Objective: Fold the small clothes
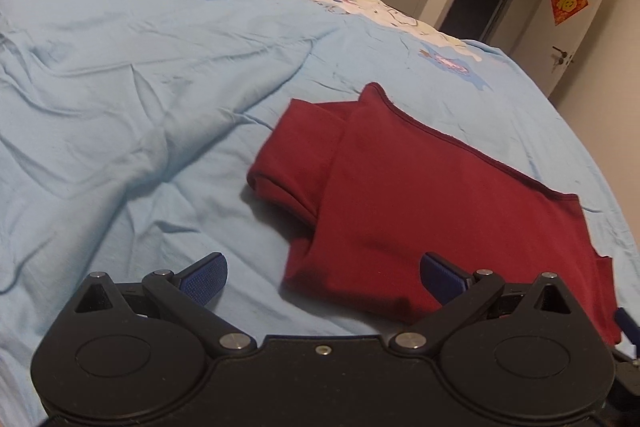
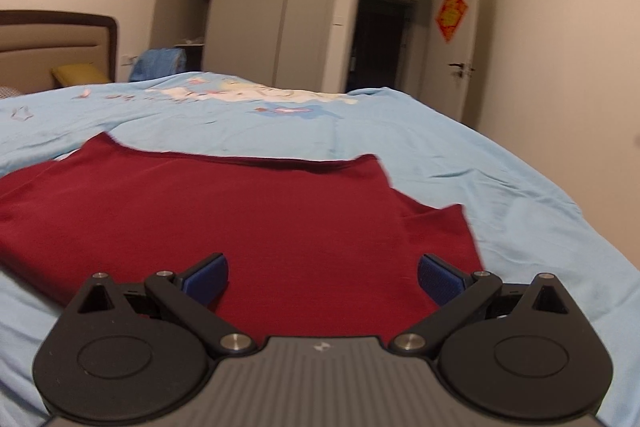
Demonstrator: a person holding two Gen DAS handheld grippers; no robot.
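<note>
Lying part-folded on the blue quilt, sleeve tucked over the body, the red top sits between the left gripper and right gripper, both jaws spread and empty, seemingly poised at its near hem.

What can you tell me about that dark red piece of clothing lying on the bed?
The dark red garment looks like soft knit cotton, partly folded, with a sleeve-like flap doubled over at one side and a stitched hem along its far edge. It lies flat on the light blue bedcover. Both the left hand-held gripper and right hand-held gripper are open above it, gripping nothing.
</note>
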